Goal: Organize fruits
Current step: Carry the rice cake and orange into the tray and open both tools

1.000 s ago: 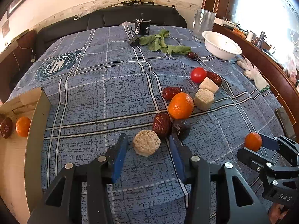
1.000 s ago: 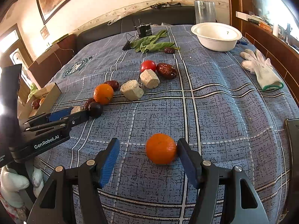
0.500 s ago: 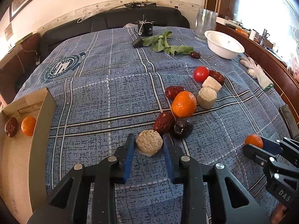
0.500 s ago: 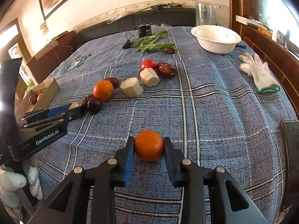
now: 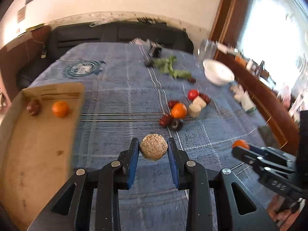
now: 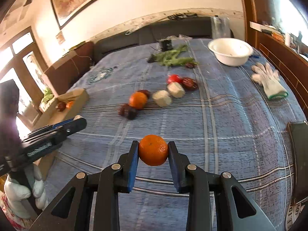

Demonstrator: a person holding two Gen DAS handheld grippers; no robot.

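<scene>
My left gripper point(image 5: 153, 150) is shut on a round beige grainy ball point(image 5: 153, 149) and holds it above the blue cloth. My right gripper point(image 6: 153, 150) is shut on an orange point(image 6: 153, 149), also lifted; it shows in the left wrist view point(image 5: 239, 144) too. A cardboard box point(image 5: 38, 134) at the left holds an orange point(image 5: 60, 108) and a dark red date point(image 5: 33, 106). A cluster on the cloth has an orange point(image 5: 179, 110), dates point(image 5: 165, 120), a dark fruit point(image 5: 176, 125), beige blocks point(image 5: 195, 110) and a tomato point(image 5: 193, 94).
A white bowl point(image 6: 230, 52) stands at the back right with a glass jar point(image 6: 221, 27) behind it. Green leaves point(image 6: 173, 57) lie at the back. White gloves point(image 6: 269, 80) lie at the right edge. A dark phone point(image 6: 298, 154) lies near right.
Both grippers closed on their items, the left on the beige ball, the right on the orange, and lifted them. The left gripper has swung left toward the box.
</scene>
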